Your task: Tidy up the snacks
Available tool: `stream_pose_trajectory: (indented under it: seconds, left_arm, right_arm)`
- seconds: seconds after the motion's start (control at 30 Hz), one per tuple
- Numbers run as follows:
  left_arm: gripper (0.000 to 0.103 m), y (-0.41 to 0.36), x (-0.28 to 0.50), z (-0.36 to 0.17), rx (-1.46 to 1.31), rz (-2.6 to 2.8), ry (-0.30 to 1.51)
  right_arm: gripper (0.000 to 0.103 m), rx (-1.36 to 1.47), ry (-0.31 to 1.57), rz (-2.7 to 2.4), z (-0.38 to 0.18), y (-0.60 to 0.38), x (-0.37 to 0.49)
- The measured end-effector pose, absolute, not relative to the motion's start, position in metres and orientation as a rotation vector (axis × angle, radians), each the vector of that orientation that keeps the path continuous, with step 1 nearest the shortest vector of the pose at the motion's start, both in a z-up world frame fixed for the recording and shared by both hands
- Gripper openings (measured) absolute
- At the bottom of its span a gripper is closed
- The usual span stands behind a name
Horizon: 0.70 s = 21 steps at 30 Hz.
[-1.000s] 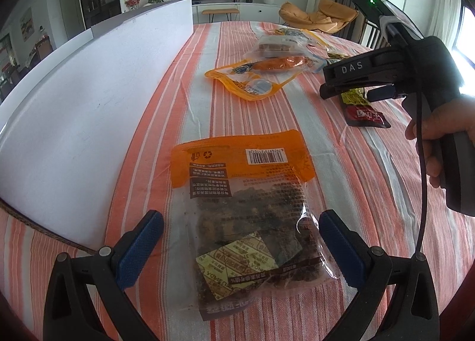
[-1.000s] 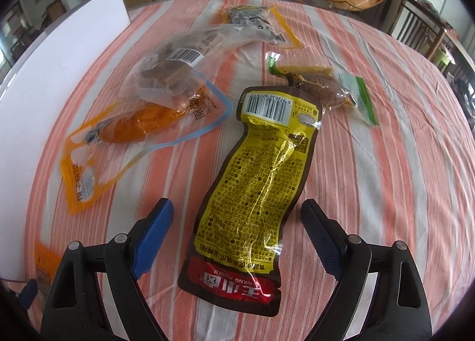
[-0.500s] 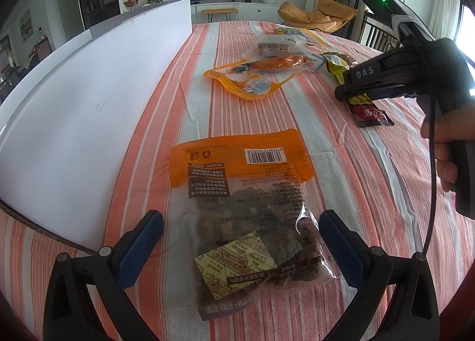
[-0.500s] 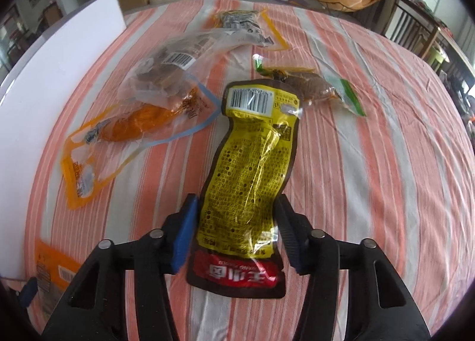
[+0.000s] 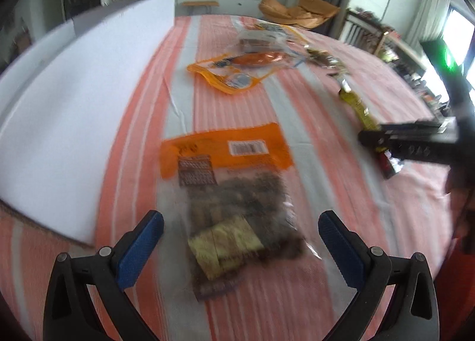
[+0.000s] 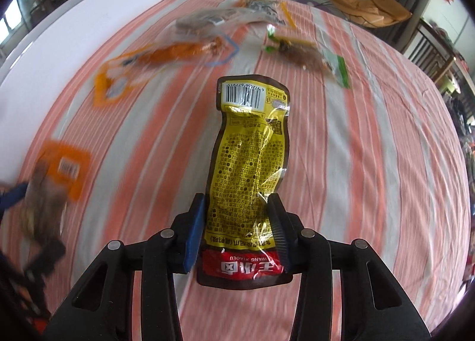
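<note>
Right tool point(image 6: 237, 232) closing on yellow snack packet point(image 6: 249, 162).

The yellow snack pouch point(image 6: 248, 162) reads "WANG XIAOLU", upside down, on its red band.

The right gripper point(image 6: 239, 229), whose jaws stood wide on either side of the long yellow foil snack pouch with a red bottom band point(image 6: 249, 159) a second ago, is closing and now pinches the pouch's lower part between its blue pads. The pouch has come off the orange-and-white striped tablecloth point(image 6: 371, 162), drawn away from the other packets.
</note>
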<state>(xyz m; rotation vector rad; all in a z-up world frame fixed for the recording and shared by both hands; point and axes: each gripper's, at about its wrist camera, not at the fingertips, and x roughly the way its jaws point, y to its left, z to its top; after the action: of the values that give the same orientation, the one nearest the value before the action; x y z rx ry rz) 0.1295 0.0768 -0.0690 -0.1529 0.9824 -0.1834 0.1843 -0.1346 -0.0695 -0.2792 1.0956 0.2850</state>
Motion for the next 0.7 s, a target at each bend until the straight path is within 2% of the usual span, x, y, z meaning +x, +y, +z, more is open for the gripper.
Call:
stream_pose_trajectory:
  seconds: [0.13, 0.3, 0.4, 0.47, 0.5, 0.53, 0.57, 0.7]
  left_arm:
    - [0.103, 0.088, 0.12, -0.064, -0.241, -0.22, 0.973]
    - [0.103, 0.079, 0.127, -0.069, -0.169, -0.125, 0.988]
    - [0.103, 0.064, 0.131, -0.074, -0.068, -0.07, 1.0]
    - [0.089, 0.058, 0.131, -0.074, -0.036, -0.077, 0.982]
    - [0.072, 0.054, 0.129, -0.071, -0.01, -0.092, 0.968]
    - [0.066, 0.057, 0.13, -0.069, -0.039, -0.115, 0.978]
    - [0.061, 0.063, 0.131, -0.067, -0.085, -0.133, 0.981]
    - [0.06, 0.083, 0.127, -0.063, -0.262, -0.217, 0.962]
  right_arm:
    - [0.044, -0.174, 1.095, 0.316, -0.067, -0.155, 0.171]
    - [0.046, -0.073, 1.097, 0.364, -0.066, -0.169, 0.172]
    - [0.043, -0.078, 1.104, 0.376, -0.065, -0.168, 0.173]
    - [0.041, -0.041, 1.112, 0.381, -0.064, -0.173, 0.174]
    - [0.039, 0.005, 1.119, 0.387, -0.063, -0.179, 0.173]
    - [0.037, 0.061, 1.125, 0.39, -0.062, -0.186, 0.173]
    - [0.037, 0.147, 1.133, 0.399, -0.062, -0.196, 0.174]
    - [0.036, 0.492, 1.131, 0.466, -0.067, -0.228, 0.17]
